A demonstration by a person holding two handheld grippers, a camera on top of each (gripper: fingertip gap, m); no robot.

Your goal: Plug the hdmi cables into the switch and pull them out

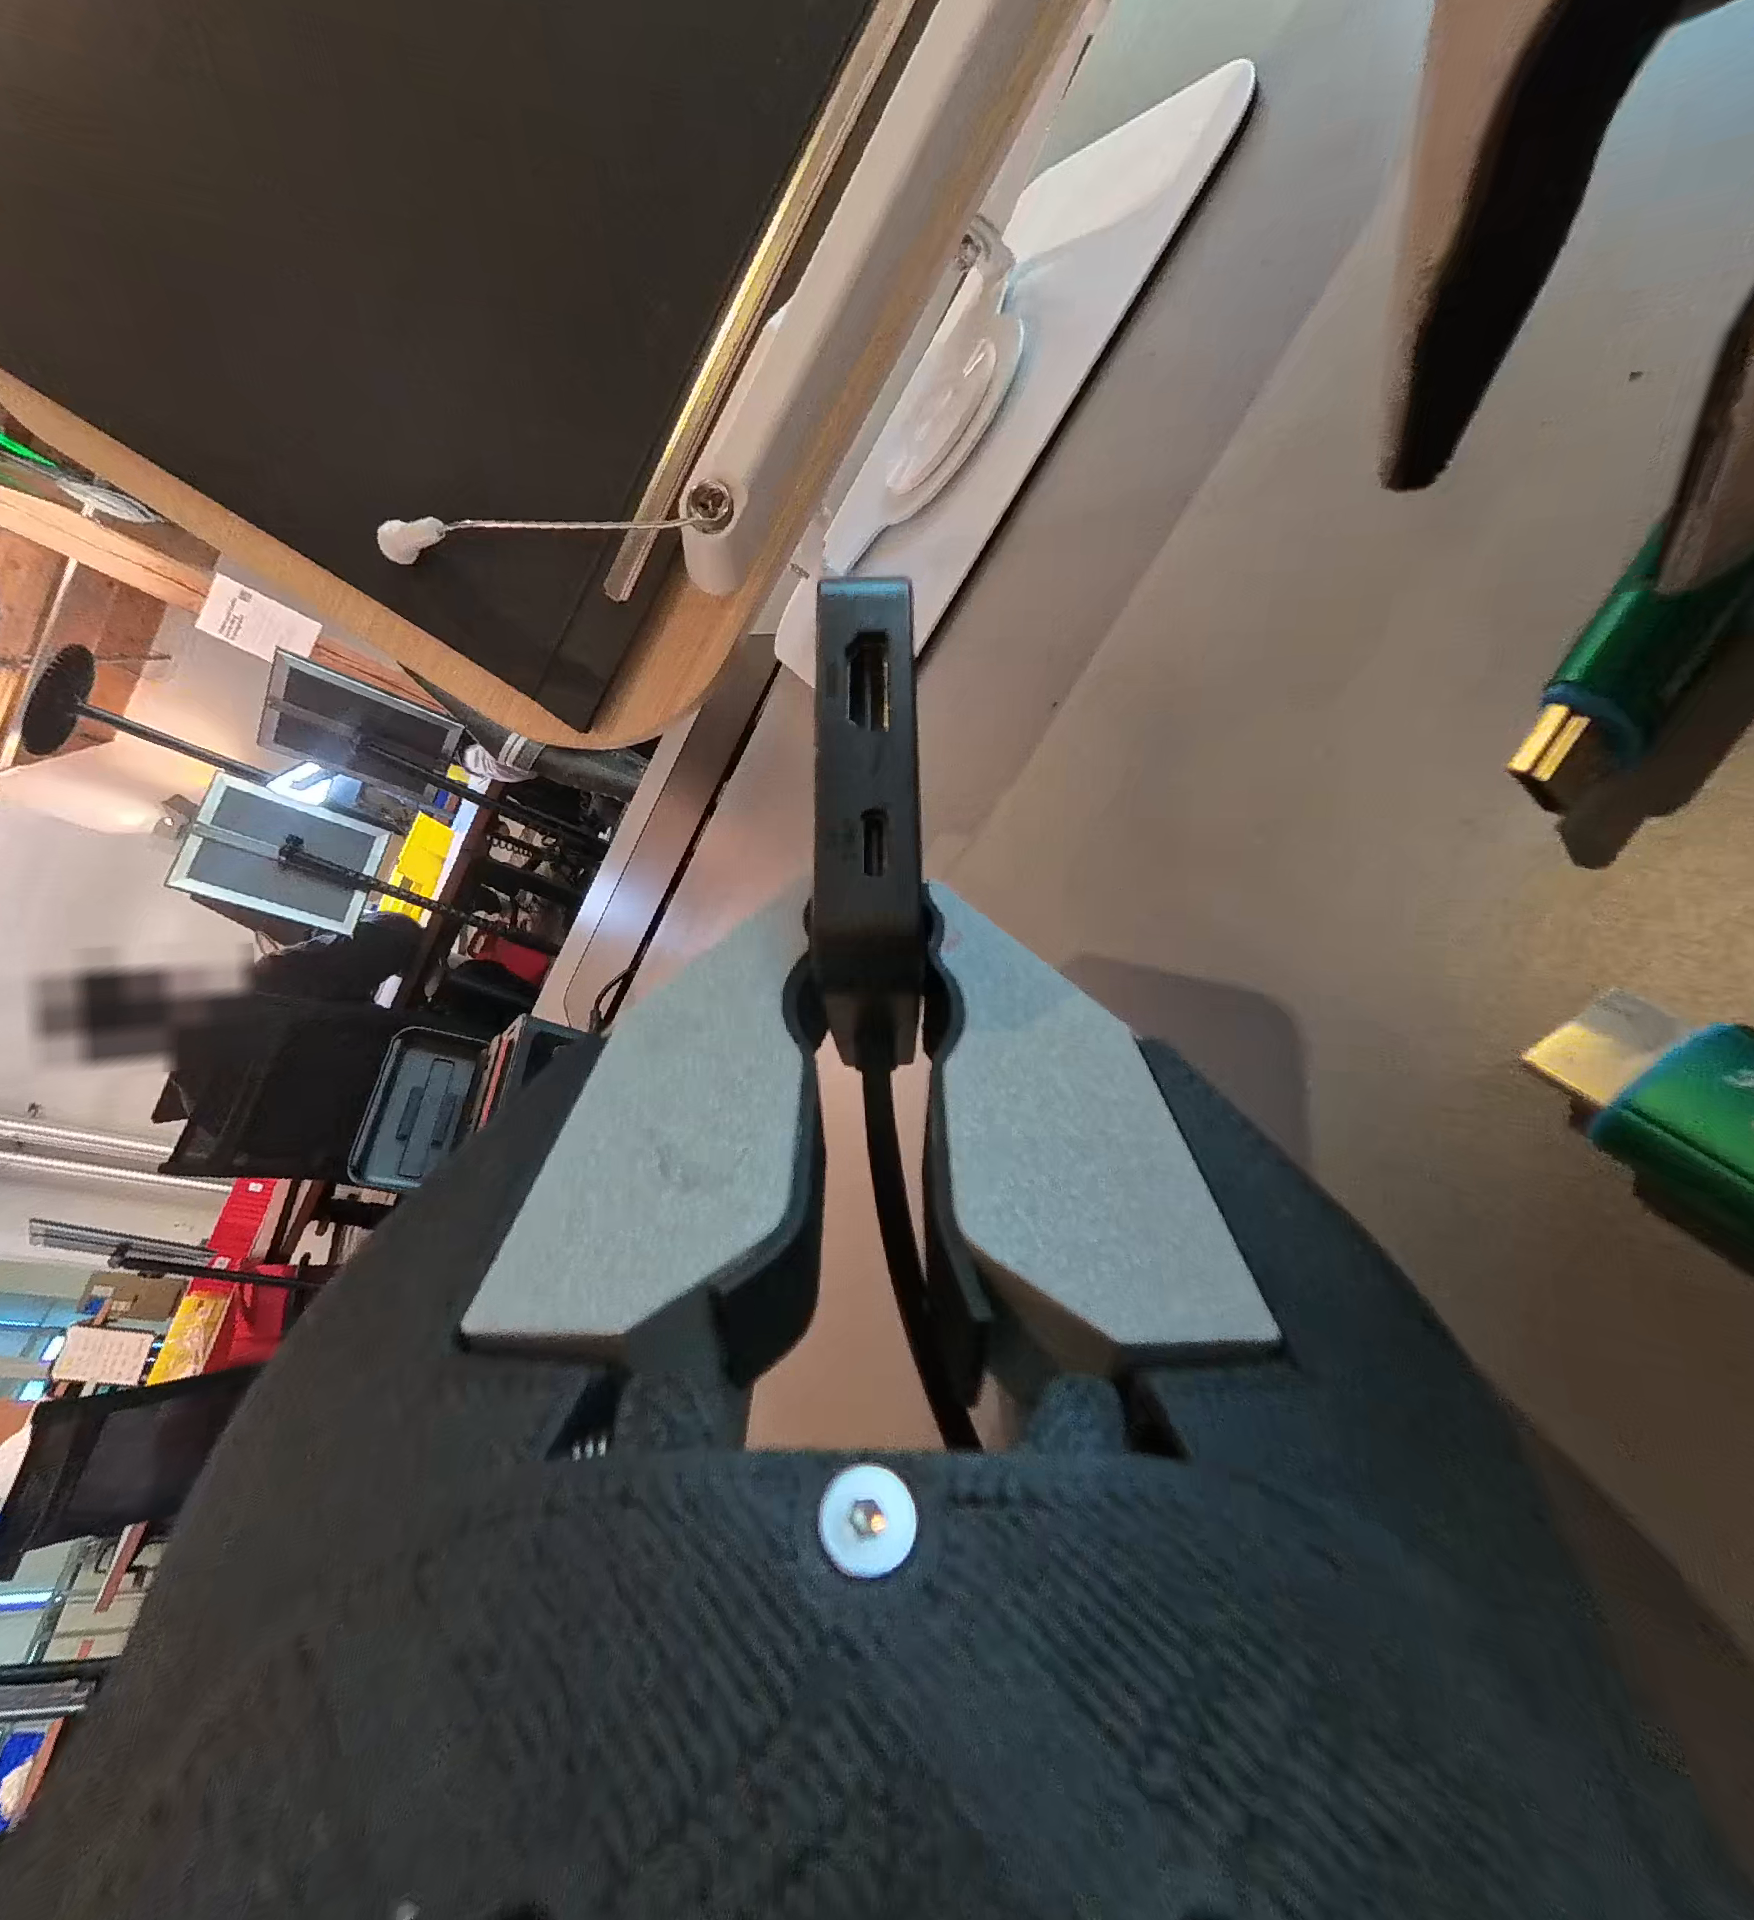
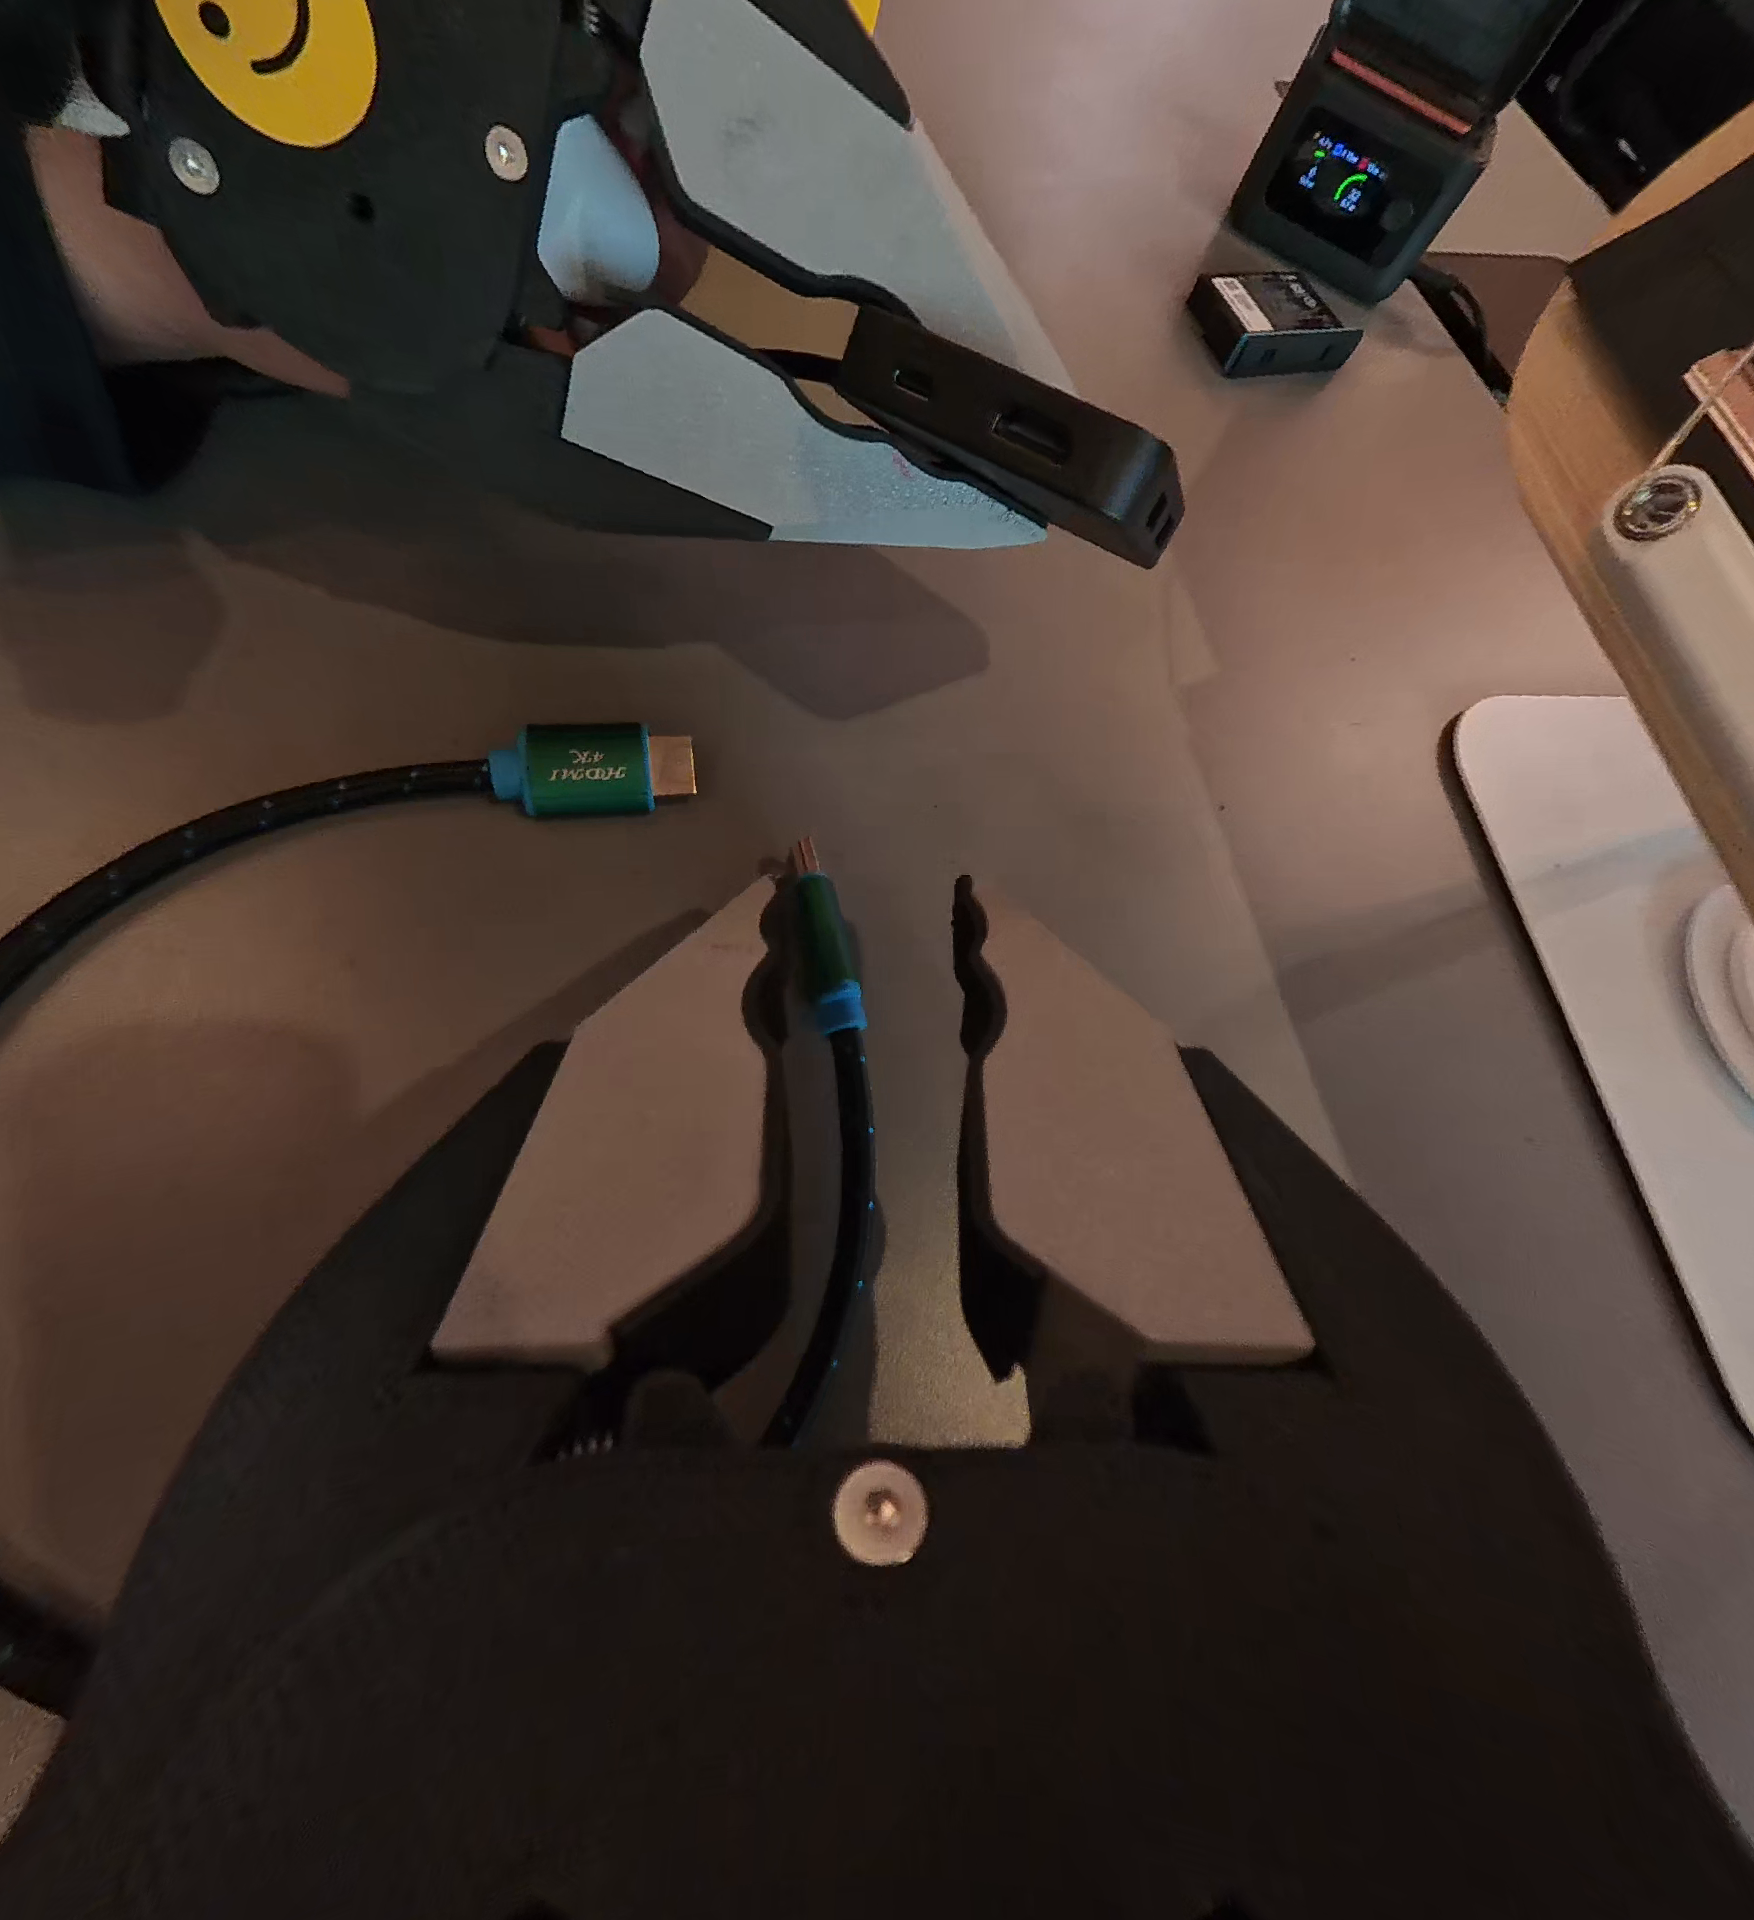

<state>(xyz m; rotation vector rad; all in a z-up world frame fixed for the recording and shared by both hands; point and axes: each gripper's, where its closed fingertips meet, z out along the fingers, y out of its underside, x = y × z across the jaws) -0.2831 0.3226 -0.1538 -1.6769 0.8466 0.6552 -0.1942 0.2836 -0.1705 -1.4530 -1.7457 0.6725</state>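
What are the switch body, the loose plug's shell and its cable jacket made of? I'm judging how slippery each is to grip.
Switch: looks like matte black plastic, with no glare. Plug shell: probably anodised metal, given its green satin sheen; its tip is gold-coloured metal. Cable jacket: seems a braided weave, black with pale flecks.

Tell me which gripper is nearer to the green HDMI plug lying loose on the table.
Right. The right gripper, open around the other plug, sits just beside the loose green plug on the table. The left gripper is held farther off, shut on the black switch.
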